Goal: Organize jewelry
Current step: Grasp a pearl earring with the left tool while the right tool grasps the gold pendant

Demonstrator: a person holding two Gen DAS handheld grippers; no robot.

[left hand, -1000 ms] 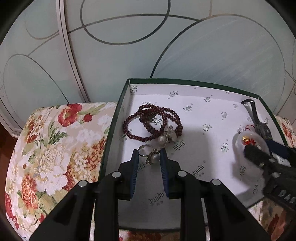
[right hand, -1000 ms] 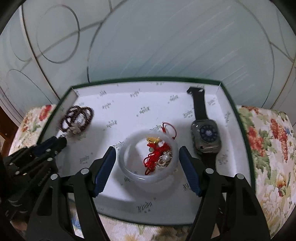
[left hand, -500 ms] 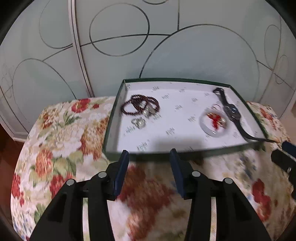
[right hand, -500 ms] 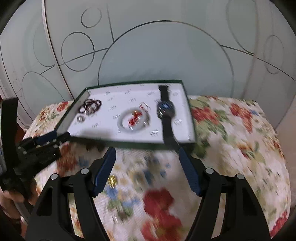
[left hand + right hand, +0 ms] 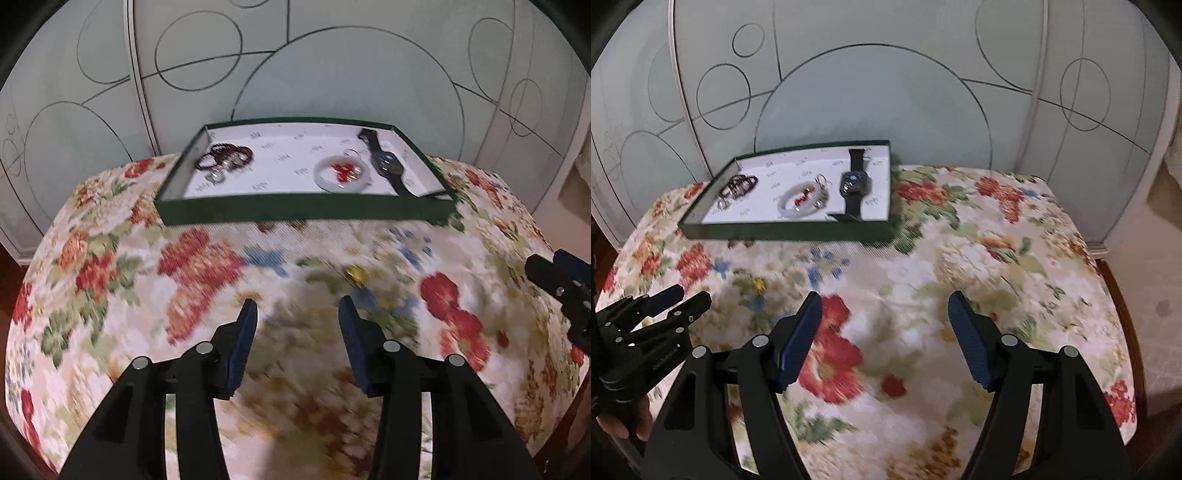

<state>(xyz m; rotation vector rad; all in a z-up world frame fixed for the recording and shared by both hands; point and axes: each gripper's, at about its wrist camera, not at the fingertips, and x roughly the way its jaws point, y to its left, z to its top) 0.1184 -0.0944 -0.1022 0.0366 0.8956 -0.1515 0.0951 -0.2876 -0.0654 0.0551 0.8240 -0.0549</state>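
Observation:
A green tray (image 5: 303, 208) (image 5: 790, 230) with a white lining sits at the far side of a floral cushion. In it lie a dark red bead bracelet (image 5: 226, 154) (image 5: 740, 183), small rings (image 5: 215, 176), a white jade bangle (image 5: 341, 173) (image 5: 798, 201) with a red charm (image 5: 342, 169) inside it, and a black watch (image 5: 386, 164) (image 5: 855, 183). My left gripper (image 5: 297, 314) is open and empty over the near cushion. My right gripper (image 5: 884, 306) is open and empty, also well short of the tray.
The floral cushion (image 5: 110, 266) (image 5: 997, 240) drops off at its left, right and near edges. A frosted glass door with circle patterns (image 5: 295, 66) stands right behind the tray. Each gripper shows at the edge of the other's view, the right one (image 5: 561, 284) and the left one (image 5: 653, 314).
Both grippers have pulled back from inside the tray to over the near cushion. The left one opened off the small rings, which stay in the tray.

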